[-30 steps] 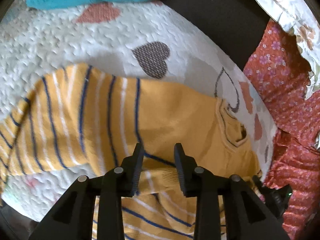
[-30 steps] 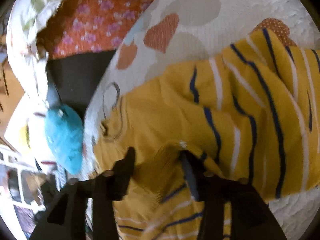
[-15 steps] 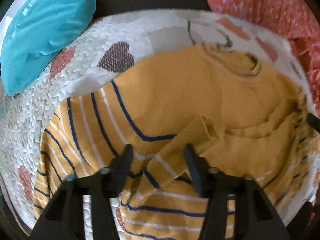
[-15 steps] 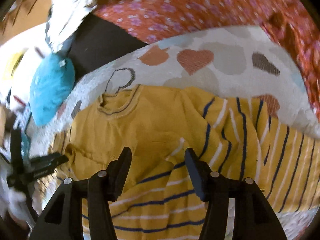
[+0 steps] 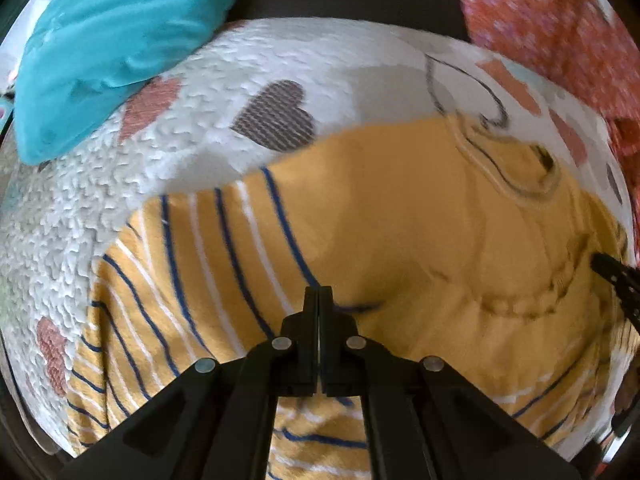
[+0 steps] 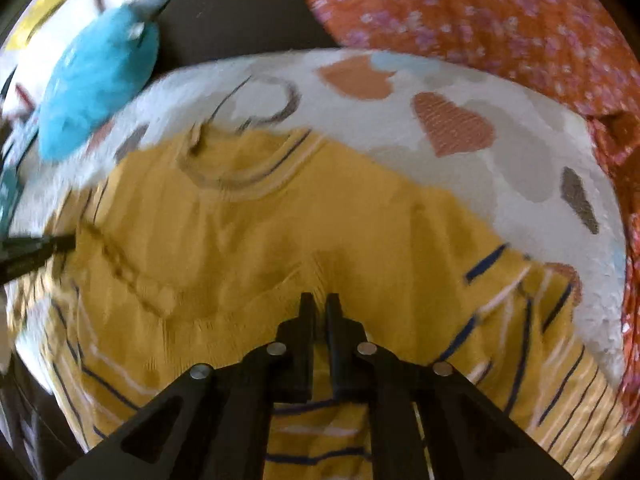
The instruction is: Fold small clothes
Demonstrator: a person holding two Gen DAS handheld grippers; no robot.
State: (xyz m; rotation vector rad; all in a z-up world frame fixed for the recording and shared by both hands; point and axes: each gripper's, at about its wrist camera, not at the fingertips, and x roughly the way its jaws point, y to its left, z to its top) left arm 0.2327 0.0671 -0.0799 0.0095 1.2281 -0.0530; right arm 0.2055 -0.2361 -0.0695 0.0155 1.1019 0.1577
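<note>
My left gripper [image 5: 318, 294] sits at the bottom centre of its view with the two fingers pressed flat together, no gap between them, and nothing visibly caught in them; the tips hang over the yellow sweater [image 5: 400, 240], though I cannot tell whether they touch the knit. My right gripper [image 6: 320, 300] is at the bottom centre of its own view, fingers drawn narrow with only a thin slit left, tips right at a raised ridge of the sweater [image 6: 280, 248]; whether a pinch of fabric sits in that slit I cannot tell, as the picture is blurred there. The sweater lies spread over the lower and middle part of both views, plain yellow around the neckline [image 5: 516, 176] toward the upper right of the left view, with navy and white stripes running down the lower left. It rests on a white quilted cover with heart shapes [image 5: 240, 92]. A turquoise cushion [image 5: 116, 48] fills the upper left of the left view, and an orange floral cloth [image 6: 480, 20] fills the upper right of the right view. The other gripper's dark tip [image 6: 36, 250] shows at the left edge of the right view.
</note>
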